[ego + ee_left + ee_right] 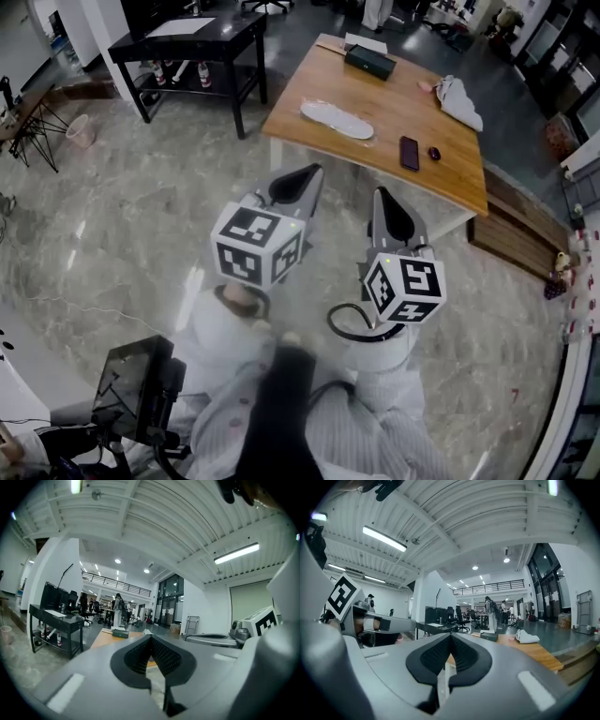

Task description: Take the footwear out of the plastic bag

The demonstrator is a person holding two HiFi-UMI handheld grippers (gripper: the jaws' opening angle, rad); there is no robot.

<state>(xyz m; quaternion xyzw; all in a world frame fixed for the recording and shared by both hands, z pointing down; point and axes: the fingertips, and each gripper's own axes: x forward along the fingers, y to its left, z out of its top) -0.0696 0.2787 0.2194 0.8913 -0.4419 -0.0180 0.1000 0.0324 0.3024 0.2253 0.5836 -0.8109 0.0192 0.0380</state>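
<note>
Bag: lies flat on the wooden bench, toward its left side, well apart from both claws. Shows only as a long, pale, narrow oval under glossy film. Footwear inside: whitish and flat, too small and blurred to tell what kind, or whether one piece or two. Cannot be made out in either claw view, where the claws' grey bodies fill the lower half.

Left claw: hovers over the floor, short of the bench; fully closed, pads pressed together, gripping nothing. Right claw: just beside it, likewise closed and empty.

Also on the bench: a black box at the far edge, a white cloth to the right, a phone and a mouse close together near the front edge.

Black desk: beyond the bench on the left, cut off at the top edge. Of the person, only white sleeves and a dark front at the bottom of the head view.
</note>
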